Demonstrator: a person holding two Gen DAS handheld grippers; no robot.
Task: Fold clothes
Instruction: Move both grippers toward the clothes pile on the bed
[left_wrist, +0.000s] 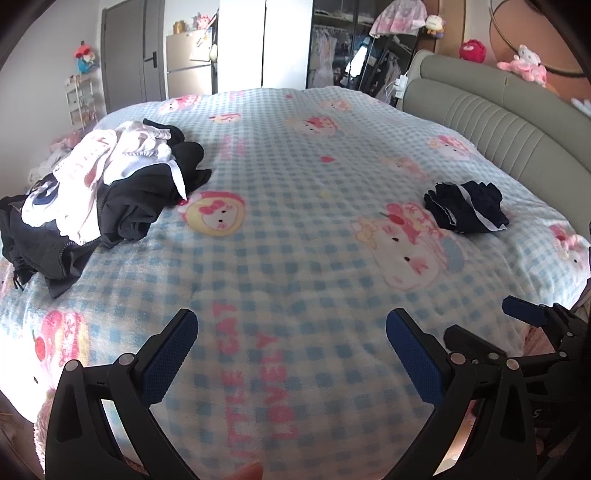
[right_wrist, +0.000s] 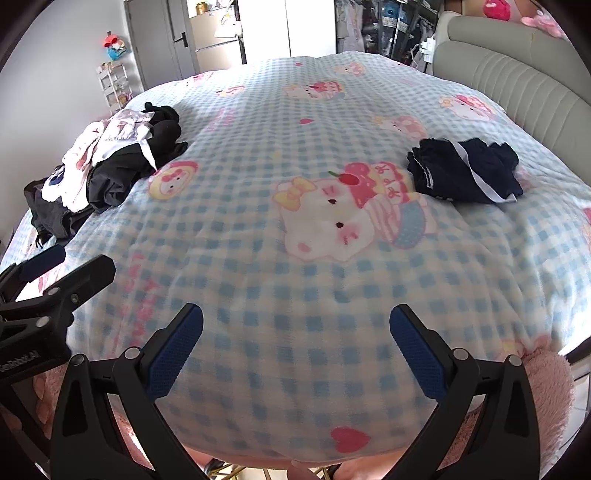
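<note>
- Nearest the onlooker, at the foot of the bed, the left gripper (left_wrist: 291, 332) hangs over the checked cartoon blanket (left_wrist: 295, 236) with its jaws spread wide and nothing between the blue pads.
- Beside it, the right gripper (right_wrist: 295, 328) stands the same way: jaws released, empty, pointing up the bed toward the headboard (right_wrist: 517, 70). Each tool shows at the edge of the other's view, so the two sit close together, side by side.
- The stretch of blanket straight ahead of both pairs of jaws carries no garment.
- Farther up and off to the right, a small dark navy garment with a white stripe (right_wrist: 465, 173) lies bunched by itself, its longer side running roughly across the bed. It sits ahead and to the right of the right gripper, which looks the nearer of the two. Whether it is a roughly folded piece set aside or one waiting its turn cannot be told from here.
- At about the same depth on the far left edge, a loose heap of black, white and pink clothes (left_wrist: 99, 192) sprawls in a tangle, its long line running up the bed's left side. It lies ahead and to the left of the left gripper, the nearer tool for that pile.
- The two groups of clothing lie well apart, with open blanket between them.
</note>
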